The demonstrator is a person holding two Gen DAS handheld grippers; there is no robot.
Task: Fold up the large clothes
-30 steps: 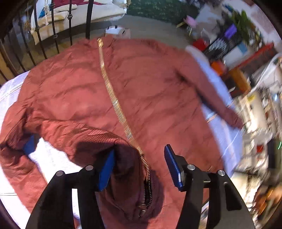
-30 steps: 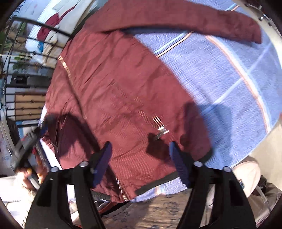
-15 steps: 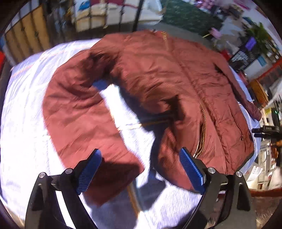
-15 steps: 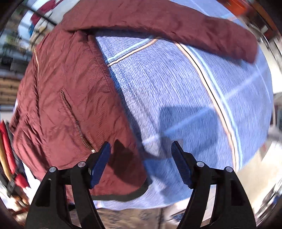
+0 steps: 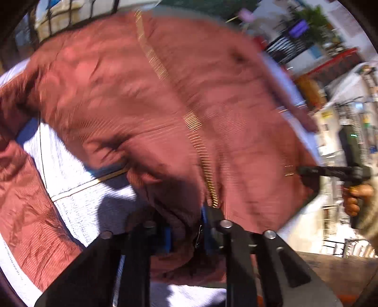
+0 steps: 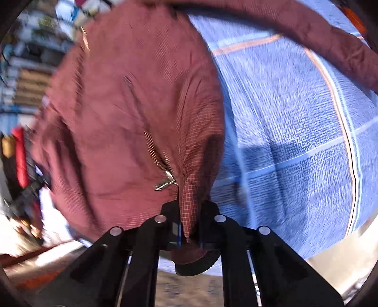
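Note:
A rust-red zip jacket (image 5: 141, 106) lies spread on a blue and white striped bedspread (image 6: 295, 118). Its gold front zipper (image 5: 196, 132) runs down toward my left gripper (image 5: 186, 229), whose jaws are closing with a bunch of the jacket's collar edge pressed between the blue pads. My right gripper (image 6: 189, 229) has its jaws closing on a pinched fold of the jacket (image 6: 130, 106) at the hem corner, beside the pocket zipper (image 6: 163, 170). One sleeve (image 6: 307, 28) stretches across the far side of the bed. The other sleeve (image 5: 23, 212) lies at the left.
A dark metal railing (image 5: 70, 14) stands beyond the bed. Cluttered shelves (image 5: 342, 118) and a plant (image 5: 314, 16) fill the right side. A person's hand (image 5: 356, 198) holds the other gripper at the jacket's right edge. A brown rug (image 6: 189, 288) lies below the bed edge.
Both grippers went from wide open to closed on the jacket. The left one swung from the sleeve side back to the zipper end. The right one dropped onto the hem corner and pinched it.

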